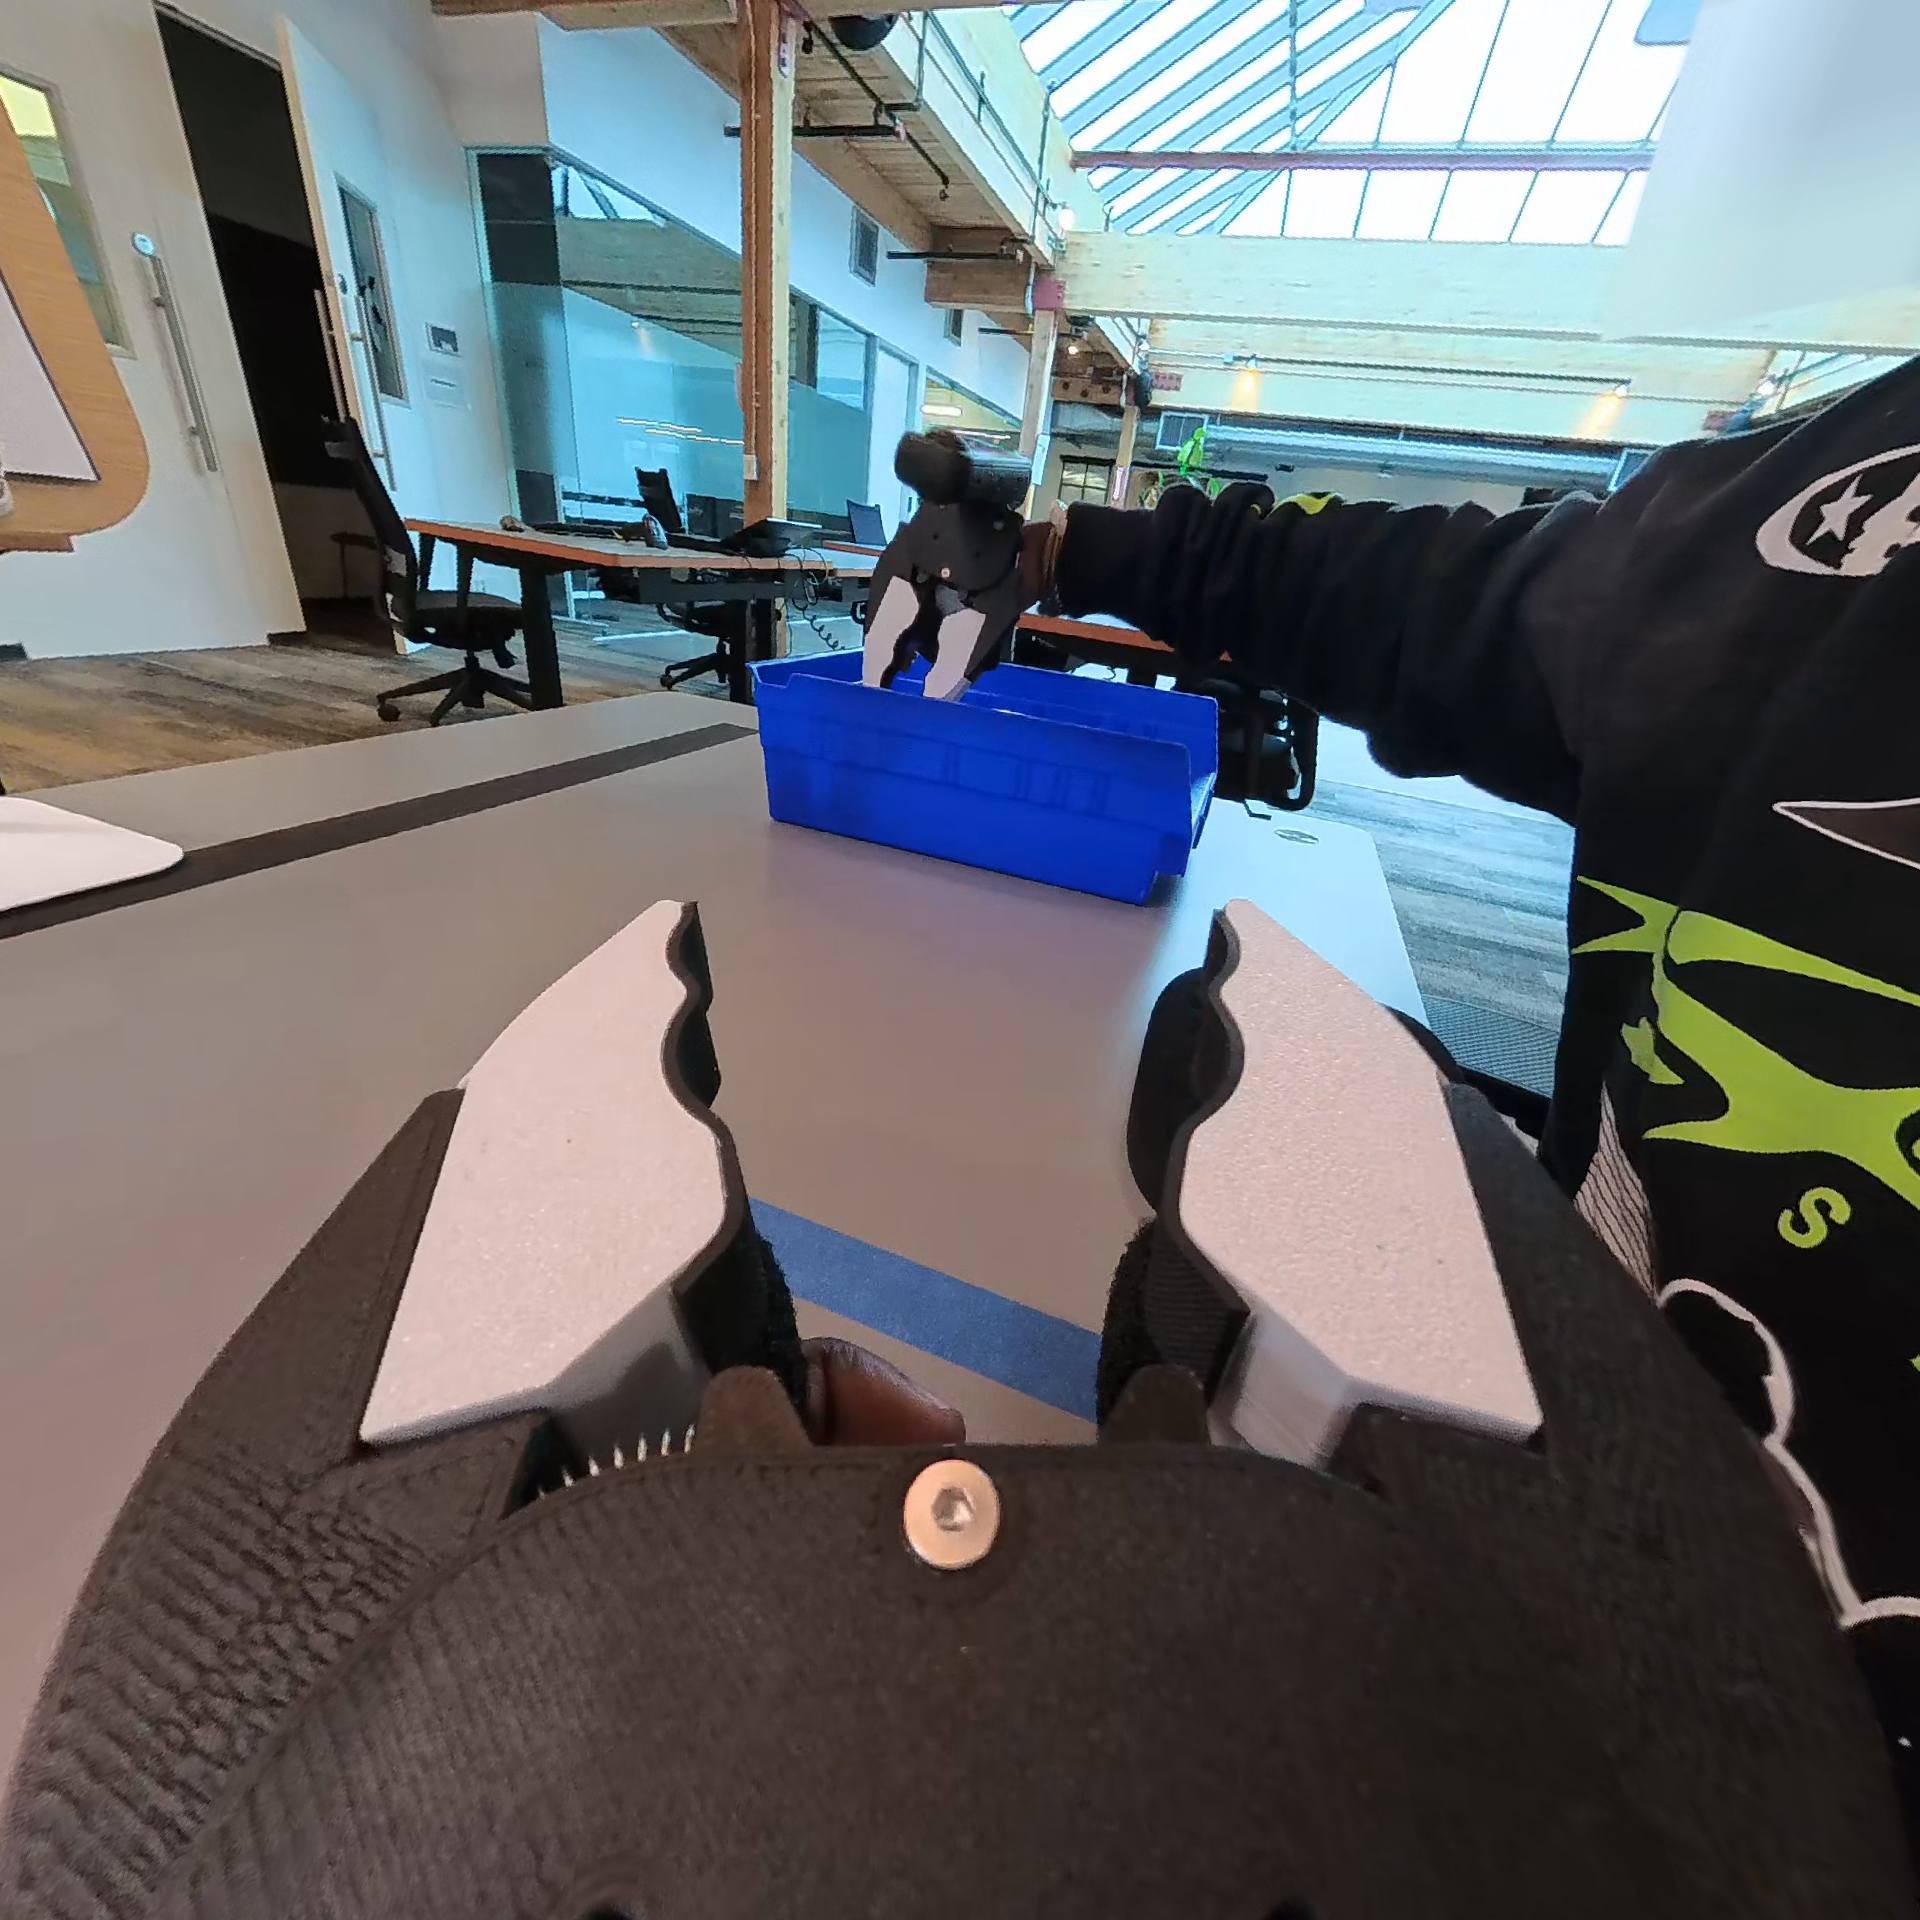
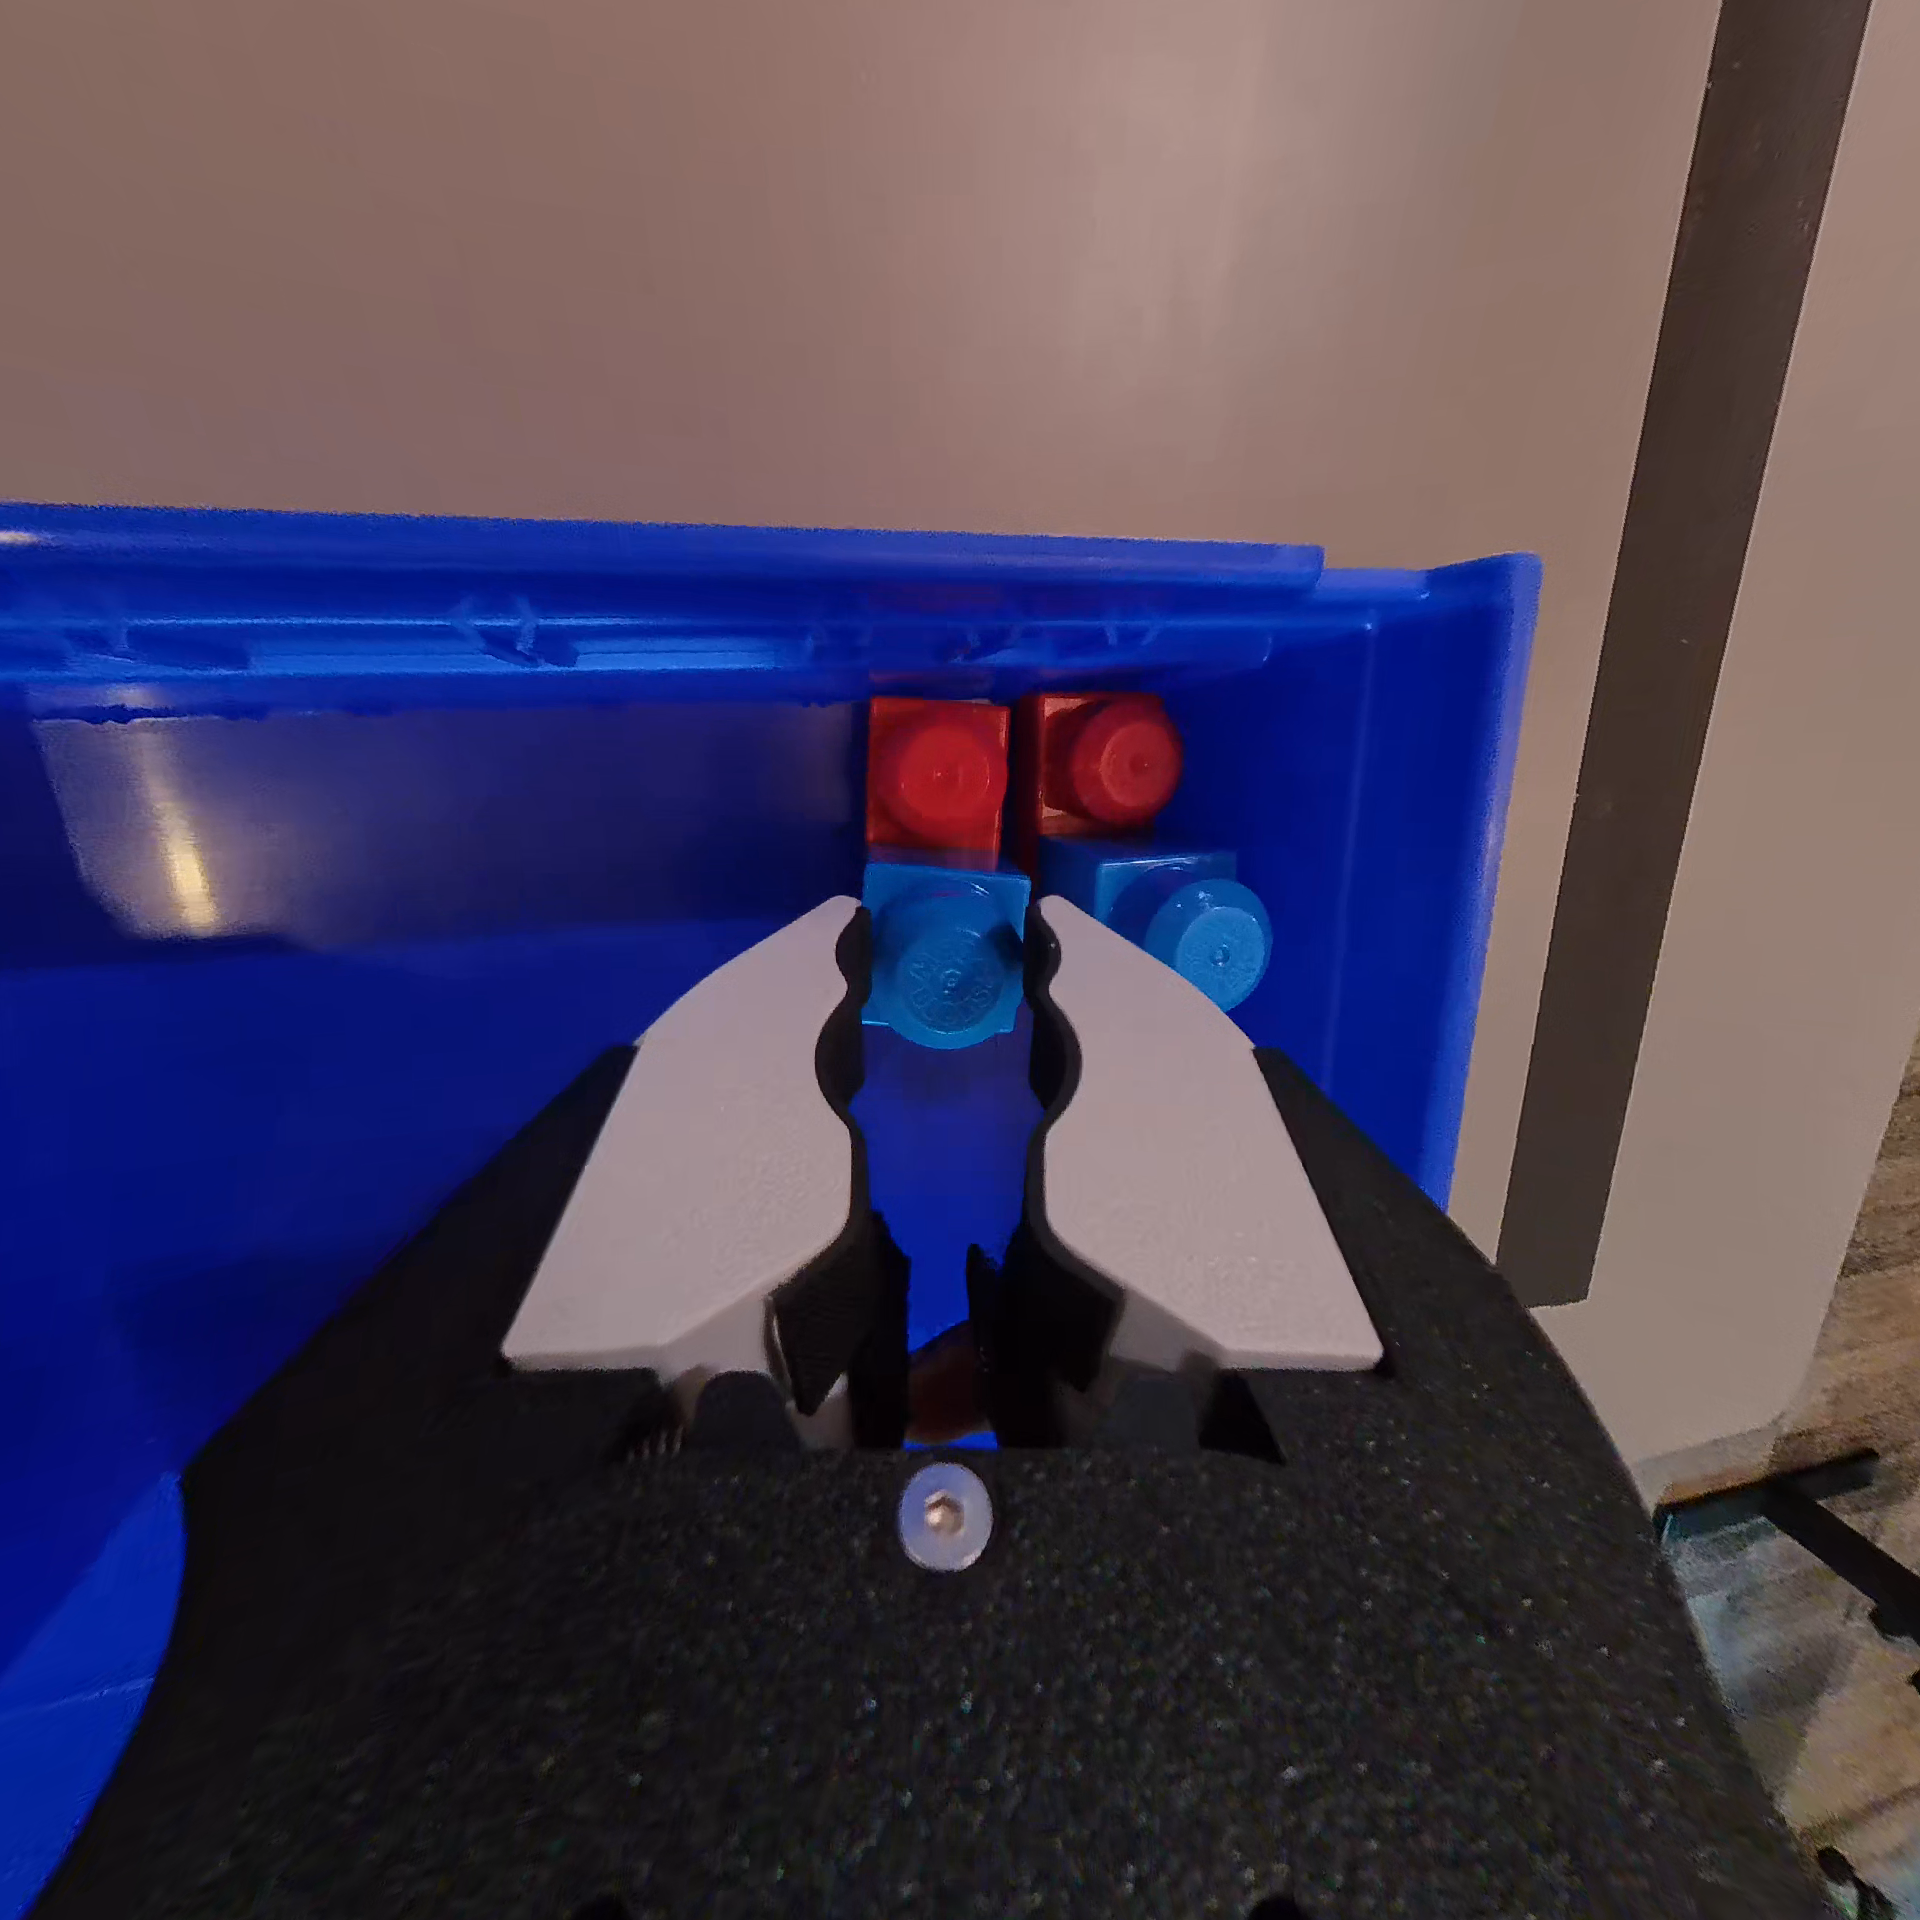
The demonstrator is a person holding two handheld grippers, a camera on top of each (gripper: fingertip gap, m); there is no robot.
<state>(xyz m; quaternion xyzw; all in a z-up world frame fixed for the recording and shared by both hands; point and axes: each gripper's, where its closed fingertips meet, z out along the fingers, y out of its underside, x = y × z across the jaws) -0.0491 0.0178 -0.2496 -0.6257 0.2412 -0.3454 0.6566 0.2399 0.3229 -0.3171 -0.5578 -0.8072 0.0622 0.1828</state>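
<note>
Right gripper [image 2: 943, 951] down in blue bin [image 2: 1403, 831] – pads pinching a blue brick [image 2: 940, 971] beside another blue brick [image 2: 1195, 935], two red bricks [image 2: 940, 774] behind. Left gripper [image 1: 961, 935] spread wide, bare, over grey table [image 1: 416, 987] – well short of the bin.

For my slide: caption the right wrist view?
Right claw shut on a blue block inside a blue bin, beside three more blocks.

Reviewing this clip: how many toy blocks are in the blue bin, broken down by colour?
Red blocks: 2, one beside the other, against the blue bin wall.
Blue blocks: 2, one gripped between the right gripper pads, one free beside it.
Total: 4 blocks.
</note>
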